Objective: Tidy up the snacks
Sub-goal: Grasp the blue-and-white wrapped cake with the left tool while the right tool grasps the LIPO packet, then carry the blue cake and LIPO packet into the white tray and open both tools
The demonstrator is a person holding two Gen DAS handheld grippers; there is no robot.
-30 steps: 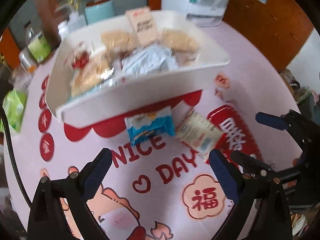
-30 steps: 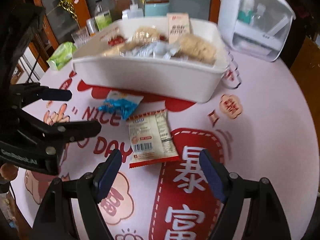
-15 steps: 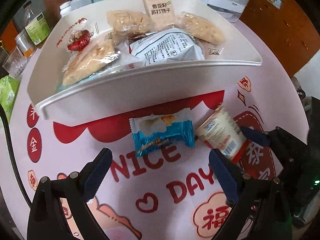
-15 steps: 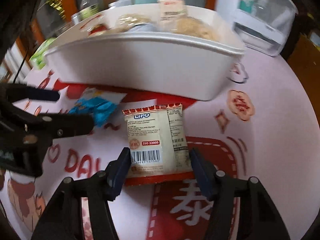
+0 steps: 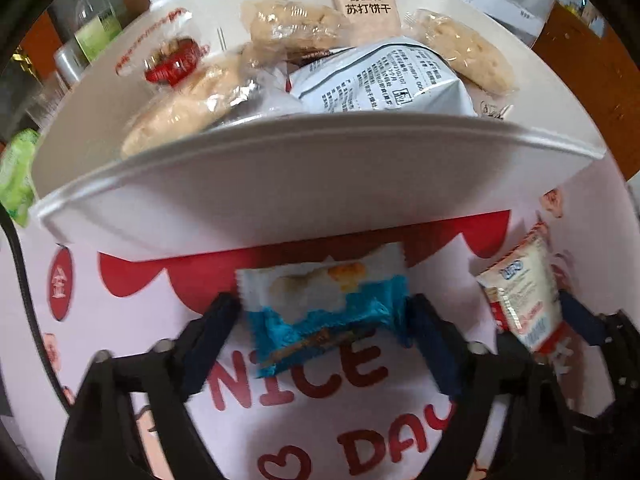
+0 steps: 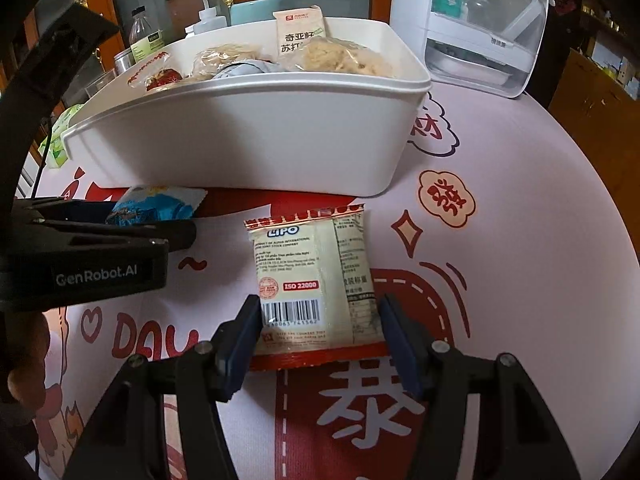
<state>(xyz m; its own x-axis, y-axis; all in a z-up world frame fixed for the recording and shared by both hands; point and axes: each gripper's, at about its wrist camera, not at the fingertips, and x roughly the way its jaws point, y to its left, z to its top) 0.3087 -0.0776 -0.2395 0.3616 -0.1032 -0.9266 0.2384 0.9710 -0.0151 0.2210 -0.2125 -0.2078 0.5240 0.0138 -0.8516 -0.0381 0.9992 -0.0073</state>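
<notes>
A blue and white snack packet (image 5: pixel 324 304) lies on the pink mat in front of the white bin (image 5: pixel 280 200). My left gripper (image 5: pixel 324 320) straddles it, fingers touching both ends, closed on it. A cream LIPO cracker packet (image 6: pixel 316 284) lies to its right, also in the left wrist view (image 5: pixel 520 300). My right gripper (image 6: pixel 316 340) has its fingers on both sides of the packet's near end, touching it. The bin (image 6: pixel 256 132) holds several wrapped snacks. The blue packet shows in the right wrist view (image 6: pixel 156 204) beside the left gripper.
A white plastic appliance (image 6: pixel 476 20) stands behind the bin at the right. Bottles (image 6: pixel 148 36) and a teal cup (image 6: pixel 256 4) stand behind the bin. A green packet (image 5: pixel 16 176) lies at the far left. The table edge curves at the right.
Both grippers moved forward and down onto their packets and narrowed. The left now pinches the blue packet; the right now brackets the LIPO packet's near end.
</notes>
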